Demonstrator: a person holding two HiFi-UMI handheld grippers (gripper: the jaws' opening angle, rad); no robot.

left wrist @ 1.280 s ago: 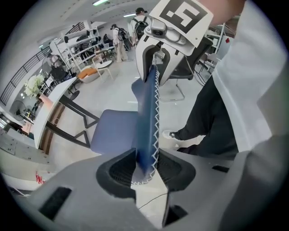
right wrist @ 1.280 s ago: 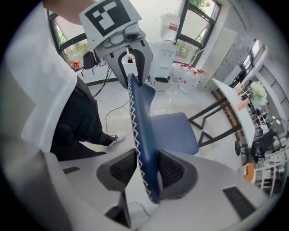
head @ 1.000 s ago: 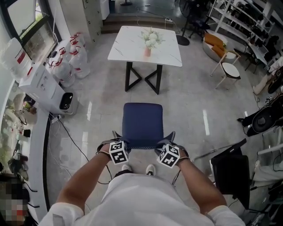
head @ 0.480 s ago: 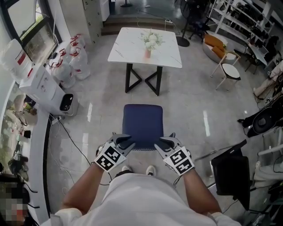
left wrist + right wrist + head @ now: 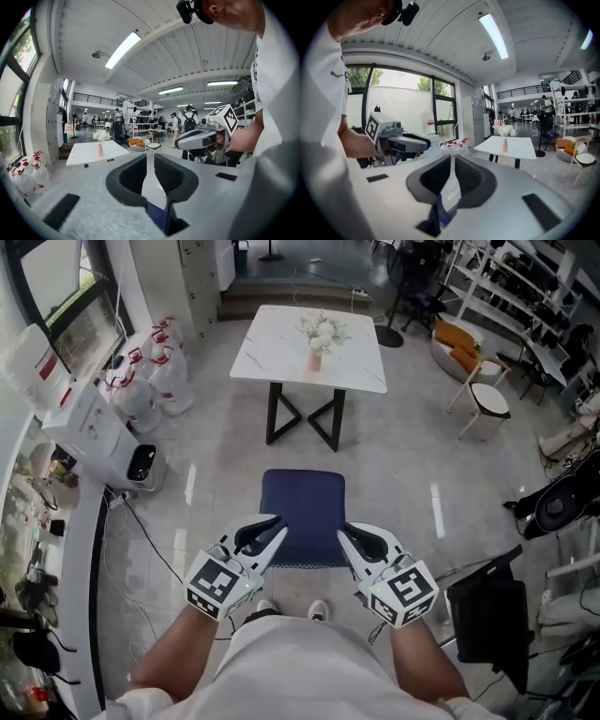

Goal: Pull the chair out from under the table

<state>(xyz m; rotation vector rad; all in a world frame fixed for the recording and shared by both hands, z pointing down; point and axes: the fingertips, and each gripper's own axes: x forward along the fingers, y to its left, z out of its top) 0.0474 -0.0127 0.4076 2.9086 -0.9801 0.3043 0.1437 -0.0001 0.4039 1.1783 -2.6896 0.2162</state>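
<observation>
Around the room's edges

A pink vase of white flowers [image 5: 314, 358] stands upright. Clear plastic jugs with red caps [image 5: 150, 371] cluster at left, just beside a white box-shaped machine [image 5: 89, 426]. A round white-topped stool [image 5: 489, 399] stands near an orange-cushioned seat [image 5: 457, 331] at right

Chair [image 5: 302, 507] — matt blue cloth; floor [image 5: 403, 446] — glossy, smooth.
</observation>
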